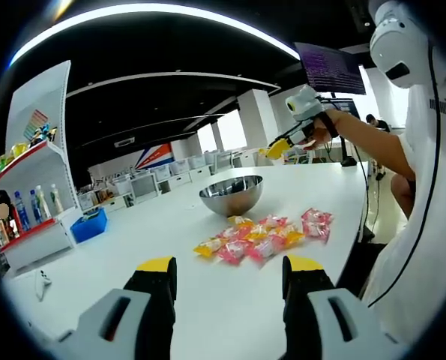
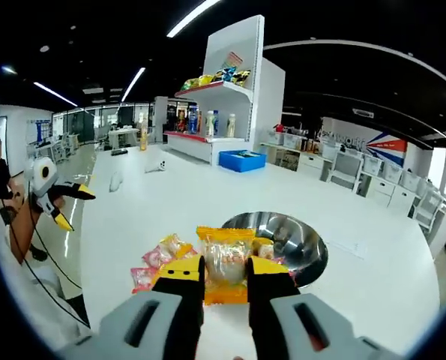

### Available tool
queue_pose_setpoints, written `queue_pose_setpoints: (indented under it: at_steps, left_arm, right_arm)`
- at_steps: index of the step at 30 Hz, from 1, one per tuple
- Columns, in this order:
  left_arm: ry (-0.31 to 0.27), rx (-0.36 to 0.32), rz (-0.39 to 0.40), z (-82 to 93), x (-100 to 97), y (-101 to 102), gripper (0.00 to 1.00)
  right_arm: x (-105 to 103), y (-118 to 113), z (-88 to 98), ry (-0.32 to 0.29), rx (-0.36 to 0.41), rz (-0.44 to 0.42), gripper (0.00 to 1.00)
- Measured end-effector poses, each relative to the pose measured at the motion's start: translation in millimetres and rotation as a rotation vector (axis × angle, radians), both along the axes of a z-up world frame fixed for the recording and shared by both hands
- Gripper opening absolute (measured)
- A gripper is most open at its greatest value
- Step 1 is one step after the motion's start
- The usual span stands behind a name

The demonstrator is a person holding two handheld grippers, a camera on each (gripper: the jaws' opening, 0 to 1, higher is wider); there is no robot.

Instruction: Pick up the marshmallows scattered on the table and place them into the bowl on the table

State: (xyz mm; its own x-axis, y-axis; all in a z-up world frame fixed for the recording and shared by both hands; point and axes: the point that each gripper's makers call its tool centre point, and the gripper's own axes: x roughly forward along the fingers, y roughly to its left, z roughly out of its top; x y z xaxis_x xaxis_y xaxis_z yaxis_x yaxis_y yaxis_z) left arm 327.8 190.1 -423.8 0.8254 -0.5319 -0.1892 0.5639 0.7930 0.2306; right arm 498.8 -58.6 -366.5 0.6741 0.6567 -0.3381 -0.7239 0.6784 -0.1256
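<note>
My right tool [image 2: 224, 271] grips an orange-wrapped marshmallow packet [image 2: 225, 262] at lower centre, just before the shiny steel bowl [image 2: 294, 236]; next I'd release it inside. Left tool [image 1: 230, 271] hangs unclenched.

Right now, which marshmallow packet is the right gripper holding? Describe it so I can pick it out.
On the white table, find the steel bowl. The orange-edged packet hangs in front of its near rim, pinched in the right gripper. Unlike the other packets lying flat, it is lifted upright.

no text legible, monitor [image 1: 330, 68] print too small
</note>
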Motion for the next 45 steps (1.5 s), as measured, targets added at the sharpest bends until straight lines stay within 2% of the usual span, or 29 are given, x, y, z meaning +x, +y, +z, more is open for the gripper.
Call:
queue_pose_setpoints:
  at_steps: [3, 8, 13, 15, 17, 22, 30, 34, 45]
  left_arm:
    - [0.001, 0.002, -0.003, -0.2, -0.5, -1.4, 0.57]
    - [0.003, 0.006, 0.0, -0.1, 0.0, -1.3, 0.57]
    - [0.003, 0.009, -0.001, 0.6, 0.6, -3.0, 0.57]
    - [0.007, 0.012, 0.001, 0.3, 2.1, -3.9, 0.57]
    - [0.01, 0.022, 0.003, 0.9, 3.2, -5.1, 0.57]
    - [-0.005, 0.023, 0.005, 9.1, 2.2, -6.5, 0.57]
    - [0.0, 0.033, 0.015, 7.9, 0.0, -5.3, 0.57]
    - [0.008, 0.046, 0.023, 7.2, -2.8, -1.3, 0.57]
    - [-0.001, 0.043, 0.042, 11.1, -2.5, 6.4, 0.57]
  right_arm:
    - [10.4, 0.5, 7.4, -0.015, -0.003, 0.0, 0.22]
    - [35.2, 6.0, 10.6, -0.006, 0.04, -0.002, 0.22]
    - [58.6, 9.7, -6.4, 0.019, 0.03, -0.041, 0.22]
    - [65.7, 11.0, -13.2, 0.011, 0.021, -0.052, 0.22]
    - [73.2, 12.0, -21.7, 0.022, 0.04, -0.072, 0.22]
    - [83.7, 14.9, -38.6, 0.034, 0.041, -0.094, 0.22]
    - [90.7, 24.1, -49.0, 0.047, 0.052, -0.105, 0.22]
    - [93.5, 27.8, -54.3, 0.05, 0.032, -0.109, 0.22]
    - [88.9, 38.4, -61.8, 0.054, 0.017, -0.092, 0.23]
